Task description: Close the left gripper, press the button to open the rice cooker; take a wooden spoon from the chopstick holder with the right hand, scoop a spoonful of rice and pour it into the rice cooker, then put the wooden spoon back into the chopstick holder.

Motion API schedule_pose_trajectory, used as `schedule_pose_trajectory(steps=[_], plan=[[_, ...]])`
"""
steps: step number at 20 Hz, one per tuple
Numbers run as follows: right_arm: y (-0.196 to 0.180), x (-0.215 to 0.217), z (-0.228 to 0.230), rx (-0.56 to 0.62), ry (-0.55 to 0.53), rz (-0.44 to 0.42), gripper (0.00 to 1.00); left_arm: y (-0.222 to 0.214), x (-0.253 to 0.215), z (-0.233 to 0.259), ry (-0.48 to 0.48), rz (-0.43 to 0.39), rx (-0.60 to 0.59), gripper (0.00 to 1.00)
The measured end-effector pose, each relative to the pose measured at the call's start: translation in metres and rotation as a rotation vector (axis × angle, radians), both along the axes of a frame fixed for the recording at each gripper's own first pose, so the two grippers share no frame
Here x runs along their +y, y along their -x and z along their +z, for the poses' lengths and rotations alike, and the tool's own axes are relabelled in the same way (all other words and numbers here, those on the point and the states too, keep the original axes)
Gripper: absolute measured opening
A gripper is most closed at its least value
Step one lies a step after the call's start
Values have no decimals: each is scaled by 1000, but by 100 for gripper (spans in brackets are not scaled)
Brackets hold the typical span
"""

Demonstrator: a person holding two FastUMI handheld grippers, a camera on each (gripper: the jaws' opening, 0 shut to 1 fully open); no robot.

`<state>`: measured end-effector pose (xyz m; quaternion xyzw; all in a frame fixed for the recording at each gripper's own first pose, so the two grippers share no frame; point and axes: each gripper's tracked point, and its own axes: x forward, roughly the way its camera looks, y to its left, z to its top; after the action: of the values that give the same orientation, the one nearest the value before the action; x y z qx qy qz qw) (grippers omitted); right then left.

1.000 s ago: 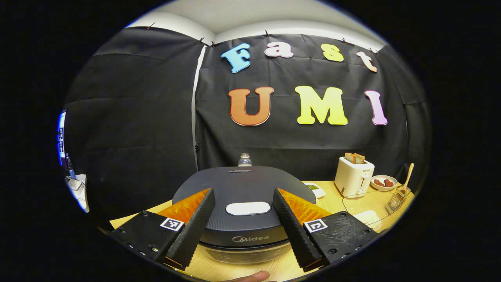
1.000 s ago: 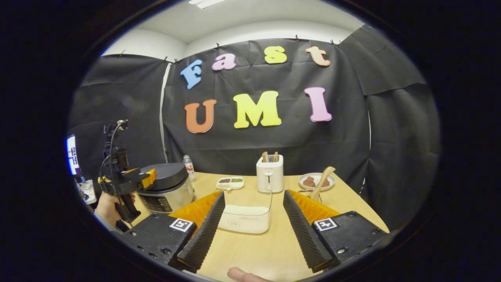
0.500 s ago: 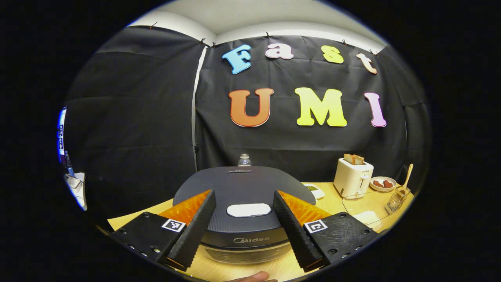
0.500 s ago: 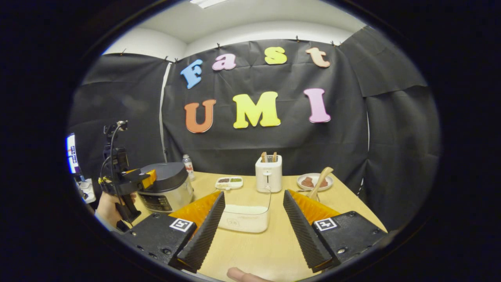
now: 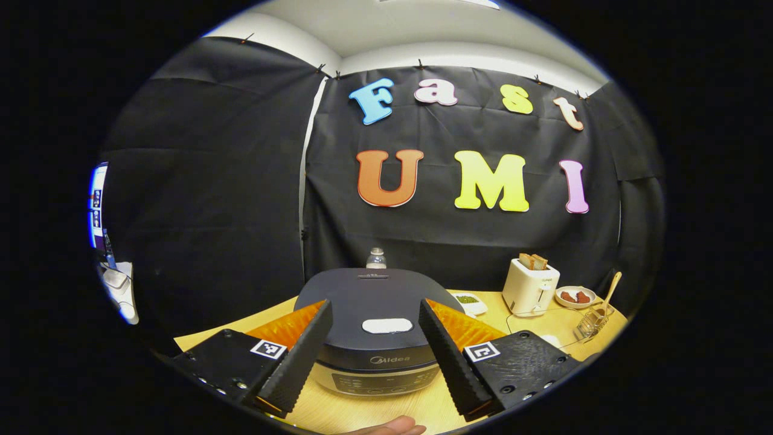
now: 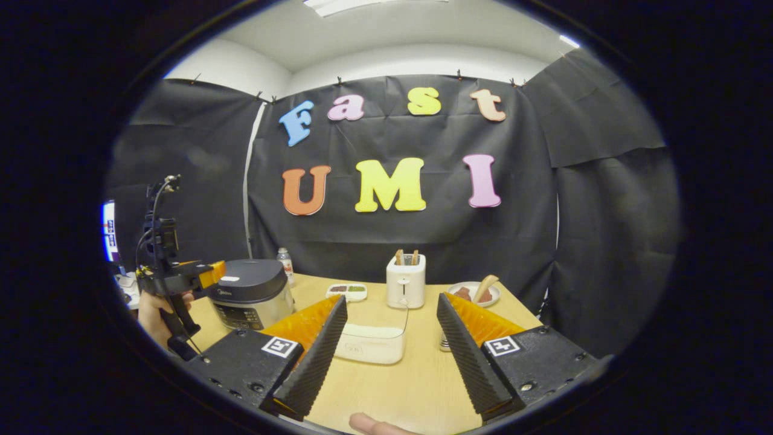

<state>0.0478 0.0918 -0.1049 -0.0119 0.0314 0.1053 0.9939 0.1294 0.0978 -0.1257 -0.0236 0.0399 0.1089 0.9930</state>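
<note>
Rice cooker [image 5: 374, 329] sits closed at the near left of the table [image 6: 398, 386], its pale lid button [image 5: 387, 325] framed between my left gripper [image 5: 374, 356] fingers. Those jaws stand spread, holding nothing; I judge they must be pressed together before pushing the button. My right gripper [image 6: 389, 356] hovers with jaws spread and empty over the rice container [image 6: 369, 343]. Far right, the wooden spoon [image 5: 607, 290] stands upright in the chopstick holder [image 5: 592, 323], handle up for an easy pinch.
</note>
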Motion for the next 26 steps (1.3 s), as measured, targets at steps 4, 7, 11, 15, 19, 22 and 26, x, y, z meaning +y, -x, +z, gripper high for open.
schedule_pose_trajectory(steps=[4, 7, 11, 15, 19, 22, 26], plan=[[18, -9, 17, -34, 4, -23, 92, 28, -21, 19, 12, -65, 12, 79], [32, -16, 28, -61, 12, -40, 92, 51, -37, 31, 30, -96, 19, 81], [49, -23, 42, -92, 4, -52, 97, 85, -66, 49, -2, -126, 17, 94], [70, -31, 49, -118, 11, -58, 97, 121, -87, 70, -39, -138, 0, 94], [90, -35, 51, -134, 19, -63, 97, 154, -104, 81, -39, -167, -13, 94], [98, -37, 48, -132, 20, -67, 97, 175, -108, 90, -21, -176, -32, 94], [101, -35, 38, -115, 31, -64, 94, 197, -112, 97, 2, -192, -73, 94]])
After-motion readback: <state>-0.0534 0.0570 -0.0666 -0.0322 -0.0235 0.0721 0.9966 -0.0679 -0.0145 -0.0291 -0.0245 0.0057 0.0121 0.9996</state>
